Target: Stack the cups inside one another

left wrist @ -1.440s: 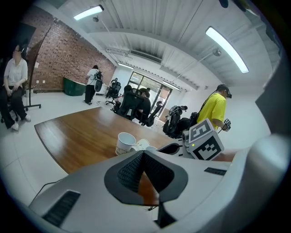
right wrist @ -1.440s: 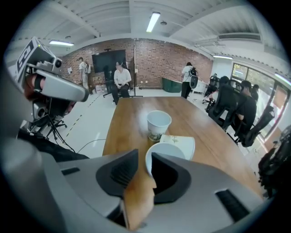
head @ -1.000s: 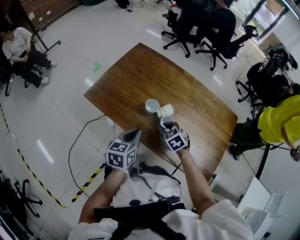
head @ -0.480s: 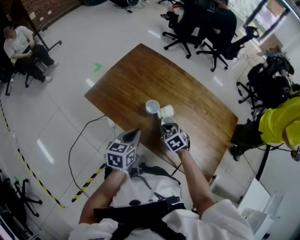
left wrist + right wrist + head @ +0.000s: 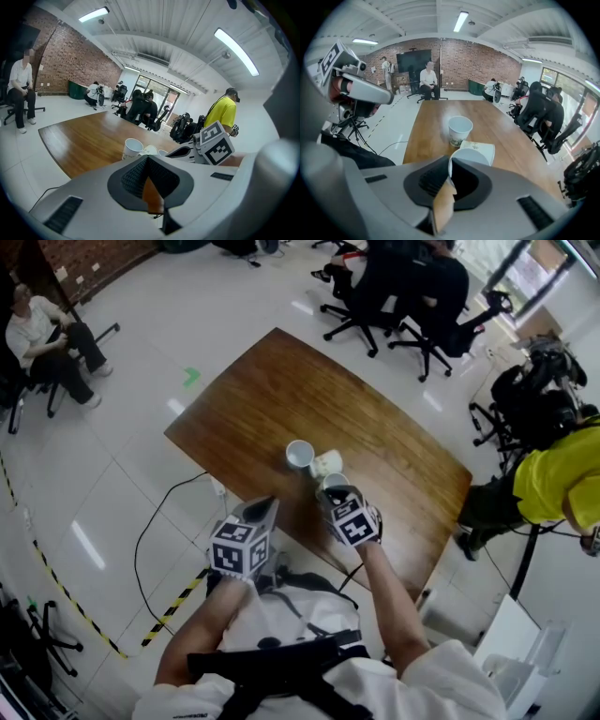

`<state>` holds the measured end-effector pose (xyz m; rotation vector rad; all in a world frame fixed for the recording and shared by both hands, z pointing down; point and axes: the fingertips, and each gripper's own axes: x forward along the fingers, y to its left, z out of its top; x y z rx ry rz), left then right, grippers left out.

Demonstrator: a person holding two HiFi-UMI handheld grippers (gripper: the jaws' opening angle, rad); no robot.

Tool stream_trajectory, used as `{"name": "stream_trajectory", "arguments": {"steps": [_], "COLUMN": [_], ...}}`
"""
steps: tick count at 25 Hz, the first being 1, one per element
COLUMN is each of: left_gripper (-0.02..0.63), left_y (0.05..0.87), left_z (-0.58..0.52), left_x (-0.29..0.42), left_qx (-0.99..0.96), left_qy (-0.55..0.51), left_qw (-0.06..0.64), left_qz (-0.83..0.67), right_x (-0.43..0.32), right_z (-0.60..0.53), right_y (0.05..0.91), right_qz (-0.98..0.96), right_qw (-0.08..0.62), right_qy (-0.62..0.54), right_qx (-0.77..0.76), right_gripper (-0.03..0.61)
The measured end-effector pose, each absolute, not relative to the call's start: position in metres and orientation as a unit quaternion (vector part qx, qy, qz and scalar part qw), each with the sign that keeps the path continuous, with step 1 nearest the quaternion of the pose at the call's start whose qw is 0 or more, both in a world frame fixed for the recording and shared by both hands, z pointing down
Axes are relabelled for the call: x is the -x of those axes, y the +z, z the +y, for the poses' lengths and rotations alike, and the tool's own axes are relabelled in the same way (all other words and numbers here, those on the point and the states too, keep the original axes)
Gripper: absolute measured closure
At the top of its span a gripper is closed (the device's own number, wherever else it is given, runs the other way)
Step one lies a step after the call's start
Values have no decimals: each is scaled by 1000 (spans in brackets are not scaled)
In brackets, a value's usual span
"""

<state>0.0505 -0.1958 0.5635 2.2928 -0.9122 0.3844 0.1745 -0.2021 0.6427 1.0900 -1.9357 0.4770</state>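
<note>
Three white paper cups stand close together on the brown wooden table (image 5: 281, 381). One cup (image 5: 300, 455) (image 5: 459, 130) (image 5: 132, 148) stands upright. A second cup (image 5: 328, 463) (image 5: 480, 151) lies on its side next to it. The nearest cup (image 5: 335, 483) (image 5: 465, 157) stands under my right gripper (image 5: 338, 496) (image 5: 450, 165). Its jaws have just been closing and now pinch that cup's rim wall between them. My left gripper (image 5: 265, 509) (image 5: 148, 159) hovers at the table's near edge, left of the cups, with its jaws together and nothing in them.
Black office chairs (image 5: 375, 306) stand beyond the table's far side. A person in yellow (image 5: 562, 484) is at the right, and a seated person (image 5: 37, 334) at the far left. A cable (image 5: 155, 521) and striped tape (image 5: 178, 606) lie on the floor near me.
The right gripper stays at the nearest cup with barely any shift. The left gripper has not moved. The cups keep their places.
</note>
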Motion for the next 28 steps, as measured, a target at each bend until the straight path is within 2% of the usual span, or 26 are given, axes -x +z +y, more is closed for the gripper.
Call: {"name": "stream_trajectory", "arguments": {"steps": [19, 28], "left_gripper": [620, 620], "left_y": [559, 559], "left_z": [-202, -207], "left_x": [-57, -39], "left_qx": [-873, -864], "left_qy": [144, 139], "left_qw": [308, 307], "left_qz": [-350, -373], "right_x": [-178, -150], "right_z": [-247, -277], "right_y": [507, 510], "right_qz": [-821, -839], "right_qw": [299, 291], "right_qy": [124, 125], "right_qx": [-471, -443], "right_gripper": [551, 551]}}
